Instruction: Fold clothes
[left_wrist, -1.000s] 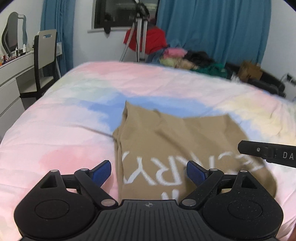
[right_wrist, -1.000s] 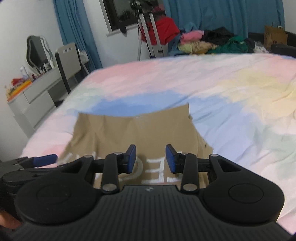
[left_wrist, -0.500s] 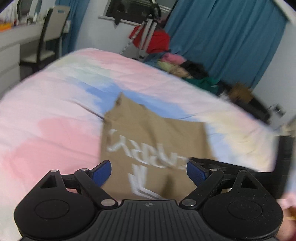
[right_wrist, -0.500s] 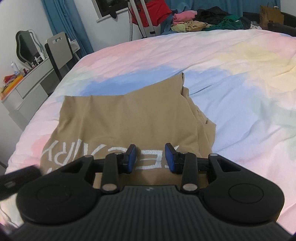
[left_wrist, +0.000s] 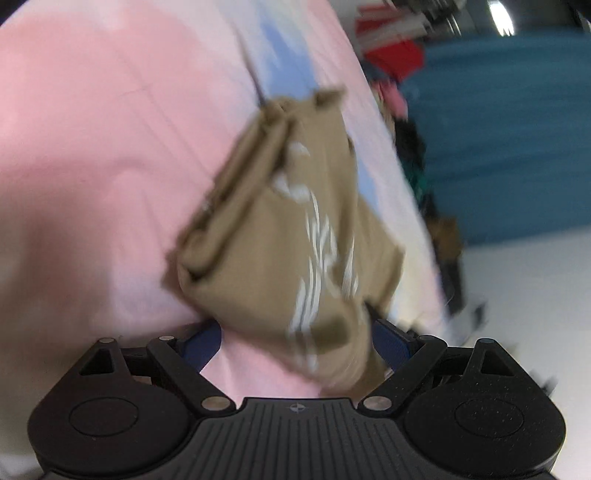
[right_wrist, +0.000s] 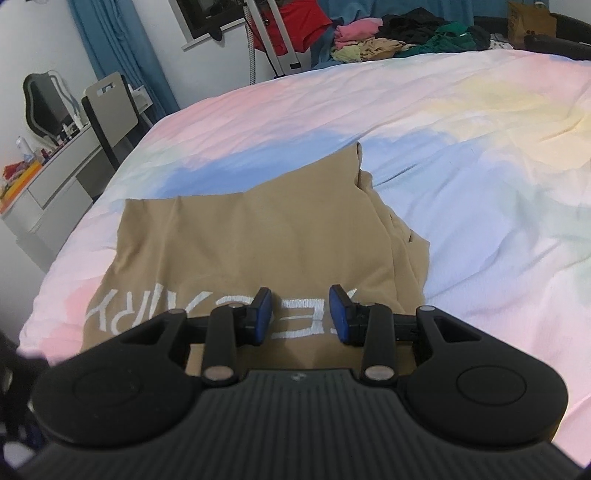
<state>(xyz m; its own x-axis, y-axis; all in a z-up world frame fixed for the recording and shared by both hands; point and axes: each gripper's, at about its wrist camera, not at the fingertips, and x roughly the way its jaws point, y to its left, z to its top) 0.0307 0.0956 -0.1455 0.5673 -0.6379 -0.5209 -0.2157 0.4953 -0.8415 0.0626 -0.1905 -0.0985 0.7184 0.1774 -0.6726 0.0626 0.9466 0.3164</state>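
The folded tan cotton shirt with white lettering (right_wrist: 258, 243) lies on the pastel tie-dye bedspread (right_wrist: 461, 147). The left gripper (left_wrist: 295, 343) spreads wide around its blurred near edge, hiding 1 fingertip partly. The right gripper (right_wrist: 300, 314) hovers half-open over the lettering, gripping nothing.

Soft, even room light falls over the bed (right_wrist: 424, 122), with only faint shadows in the creases. The left wrist view is badly smeared and tilted: the tan shirt (left_wrist: 295, 236) and the blue curtain (left_wrist: 498, 129) are streaked. The right wrist view is sharp at its middle, bowed at the edges, dark in the corners, with the shirt's lettering crisp.
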